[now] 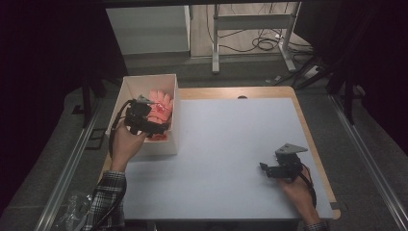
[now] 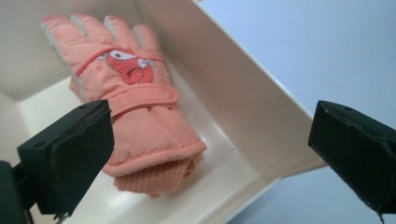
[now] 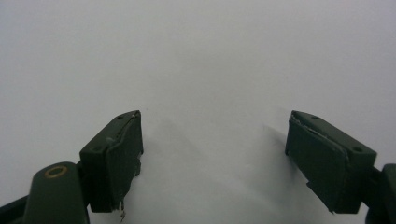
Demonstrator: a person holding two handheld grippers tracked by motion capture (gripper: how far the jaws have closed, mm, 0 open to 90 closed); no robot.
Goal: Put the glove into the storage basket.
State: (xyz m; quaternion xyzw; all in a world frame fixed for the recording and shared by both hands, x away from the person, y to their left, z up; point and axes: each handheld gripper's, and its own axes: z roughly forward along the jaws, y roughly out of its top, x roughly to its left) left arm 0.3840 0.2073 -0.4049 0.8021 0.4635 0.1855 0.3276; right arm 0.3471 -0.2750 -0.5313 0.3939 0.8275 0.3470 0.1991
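While the pale blue-grey surface point(image 1: 226, 144) stretches bare across most of the high view, a white open-topped box point(image 1: 174, 139) stands at its far left corner, right at the left edge. Inside the box lies an orange-pink padded winter glove point(image 1: 161, 109), flat on the box floor, its fingers towards the far wall and its knitted cuff towards the person. In the left gripper view the glove point(image 2: 140, 126) shows a red cartoon patch on its back, a strap across the wrist and a ribbed cuff at the near end; it lies beside the long side wall point(image 2: 233, 93) that divides it from the surface.

The left tongs point(image 1: 153, 124) hang over the near part of the box, above the glove's cuff end, held by the person's left hand point(image 1: 126, 142) with a plaid sleeve point(image 1: 108, 197) behind it. Their jaws stand wide apart and grip nothing: one jaw is over the box floor beside the glove, the other out past the box's side wall.

The right tongs point(image 1: 262, 166) rest low over the near right part of the surface, well apart from the box, in the right hand point(image 1: 298, 190). Their jaws are also spread wide, with bare surface point(image 3: 205, 70) between them.
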